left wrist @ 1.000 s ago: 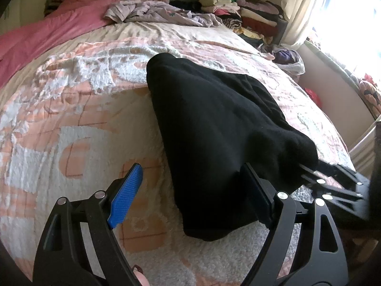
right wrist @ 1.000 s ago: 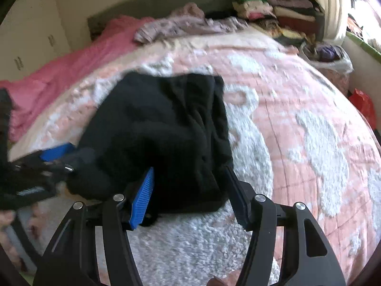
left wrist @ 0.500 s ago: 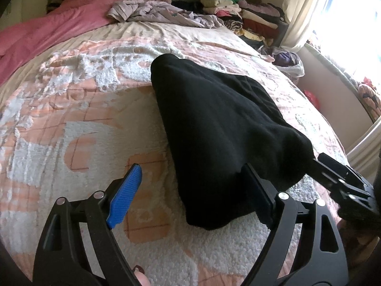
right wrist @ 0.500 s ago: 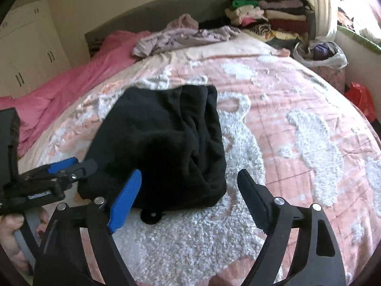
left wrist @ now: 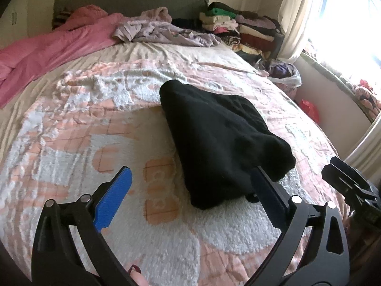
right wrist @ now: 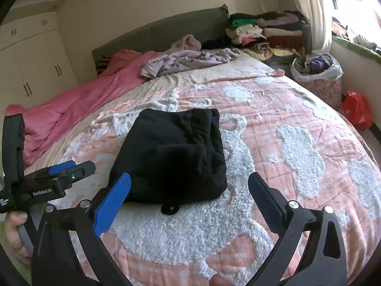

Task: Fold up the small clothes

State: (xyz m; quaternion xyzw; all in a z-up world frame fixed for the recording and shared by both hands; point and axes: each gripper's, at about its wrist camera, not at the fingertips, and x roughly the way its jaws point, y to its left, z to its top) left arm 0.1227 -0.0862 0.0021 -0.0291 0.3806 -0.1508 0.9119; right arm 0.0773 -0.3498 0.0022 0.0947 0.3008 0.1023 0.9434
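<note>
Both grippers are backing off vs 1 s ago. The right gripper (right wrist: 189,195) was closing on the black garment (right wrist: 173,157); its jaws are now standing wide apart, holding nothing. The left gripper (left wrist: 190,195) jaws are likewise spread wide and empty, w/ the garment's near edge sitting at approx 1 o'clock between them. The garment is lying released as a compact bundle mid-bed (right wrist: 297,124). Judgement: this fold is prob. done; the lilac pile (right wrist: 188,62) at 12 o'clock is likely next.

Matte black plastic left gripper (left wrist: 190,190) and right gripper (right wrist: 189,190), silver screws, blue-padded fingers (right wrist: 112,202); white "GenRoboAI" lettering, bare hand (right wrist: 14,233) lower left.
</note>
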